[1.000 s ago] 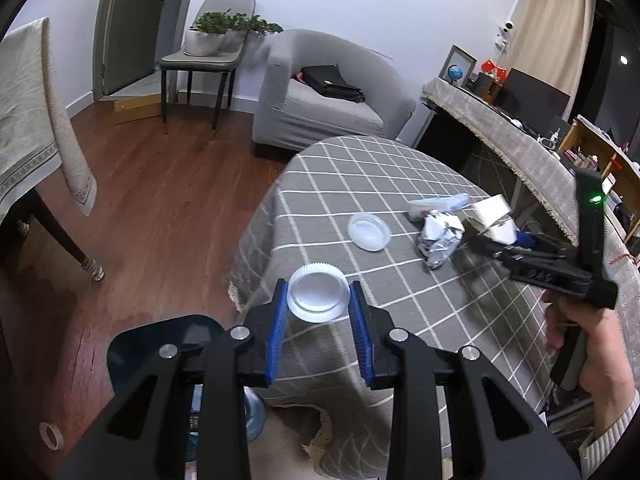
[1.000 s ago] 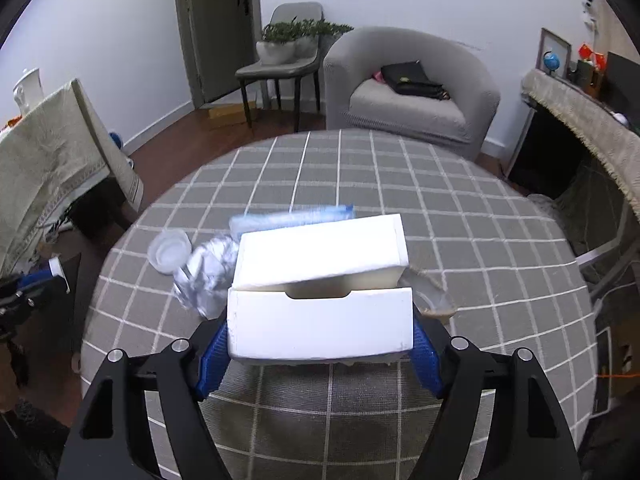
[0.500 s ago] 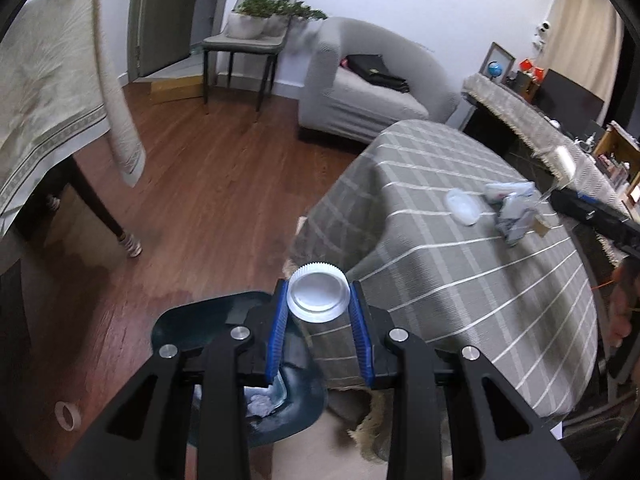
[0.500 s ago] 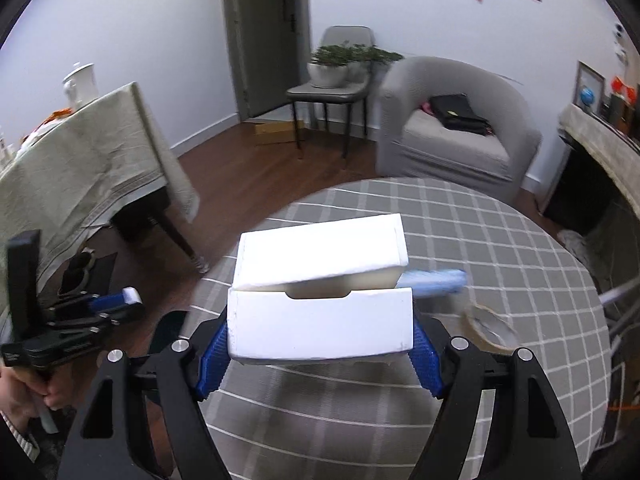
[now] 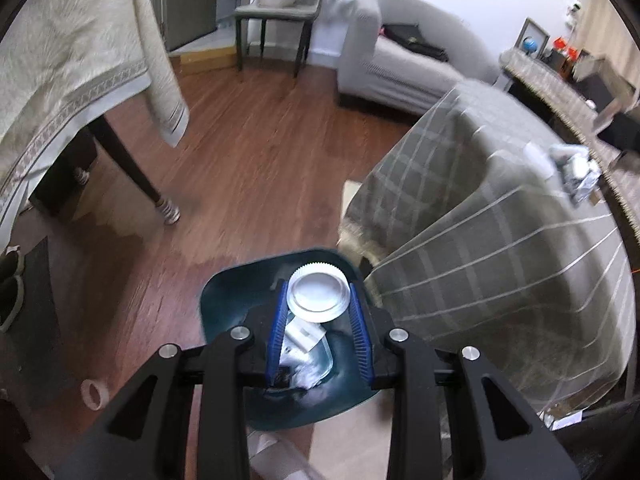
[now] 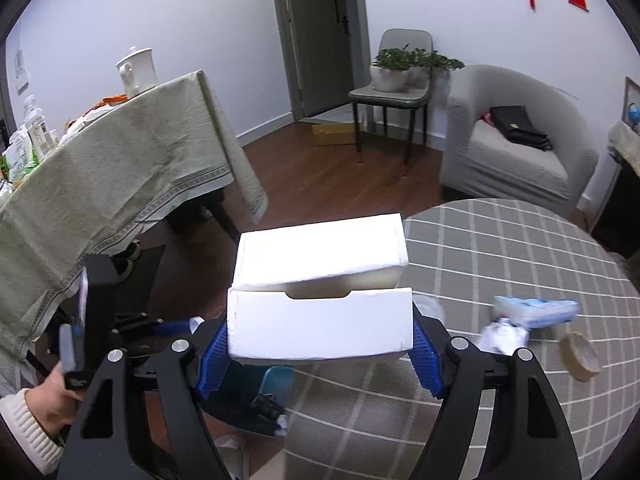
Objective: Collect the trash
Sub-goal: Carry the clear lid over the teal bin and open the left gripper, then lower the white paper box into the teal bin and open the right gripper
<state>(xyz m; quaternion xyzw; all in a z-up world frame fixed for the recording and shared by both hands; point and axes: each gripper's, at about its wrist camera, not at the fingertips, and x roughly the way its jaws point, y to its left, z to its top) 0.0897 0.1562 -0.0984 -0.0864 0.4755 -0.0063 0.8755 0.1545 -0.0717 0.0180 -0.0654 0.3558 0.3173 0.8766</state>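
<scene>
Held a round lid (image 5: 318, 293) between the left gripper (image 5: 319, 322) pads, directly above the bin (image 5: 224, 300) on the floor. Bin at seven o'clock of the round table (image 6: 520, 248) (touching its hanging cloth). Clamped a box (image 6: 320, 308) in the right gripper (image 6: 320, 354), over the table's nine o'clock edge.

Both wrist views look steeply down, close, sharing the dark bin (image 5: 224, 304) and checked table (image 6: 520, 248).

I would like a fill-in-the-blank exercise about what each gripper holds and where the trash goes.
1. The left gripper is shut on a round white ____.
2. The right gripper holds a white ____.
3. The dark bin stands on the ____, beside the checked tablecloth.

Missing words: lid; box; floor.
</scene>
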